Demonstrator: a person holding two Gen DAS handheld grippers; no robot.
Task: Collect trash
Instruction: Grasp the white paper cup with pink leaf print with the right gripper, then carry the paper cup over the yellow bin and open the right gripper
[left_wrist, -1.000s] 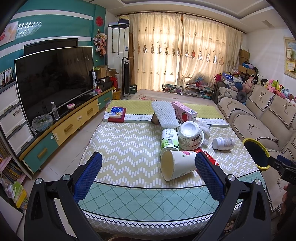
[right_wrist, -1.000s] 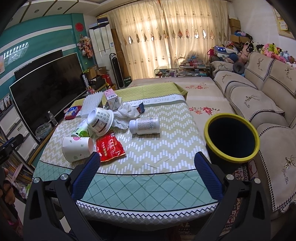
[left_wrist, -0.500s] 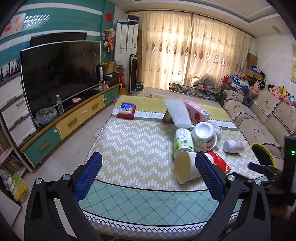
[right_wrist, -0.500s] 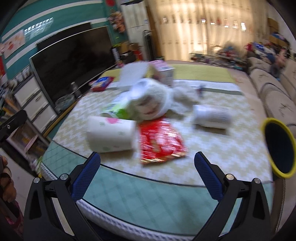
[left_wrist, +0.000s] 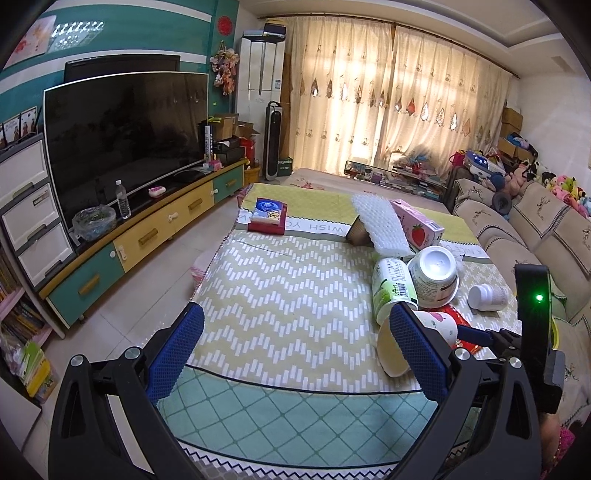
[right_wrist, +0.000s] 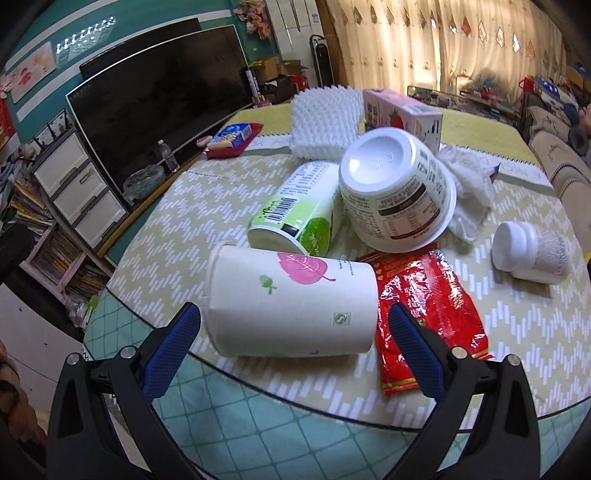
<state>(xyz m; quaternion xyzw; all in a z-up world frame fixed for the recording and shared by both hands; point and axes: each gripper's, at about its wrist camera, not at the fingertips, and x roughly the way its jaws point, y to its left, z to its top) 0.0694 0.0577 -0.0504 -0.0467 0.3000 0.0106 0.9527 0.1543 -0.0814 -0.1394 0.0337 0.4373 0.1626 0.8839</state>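
Paper cup (right_wrist: 291, 302) lies on its side between the right gripper's (right_wrist: 293, 347) 2 spread fingers, red wrapper (right_wrist: 424, 310) just beside it. Left gripper (left_wrist: 295, 354) gapes wide, empty, the cup beside its finger.

Paper cup (right_wrist: 291, 302) between open jaws

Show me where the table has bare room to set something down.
Free: the zigzag cloth between the tissue pack and the green can, plus the teal near edge. Crowded: around the paper cup, bowl and red packet.

Daylight glows through the drawn curtains (left_wrist: 388, 110); both views sharp, edges bowed by fisheye, corners dark, television screen (left_wrist: 122, 136) faintly reflective.
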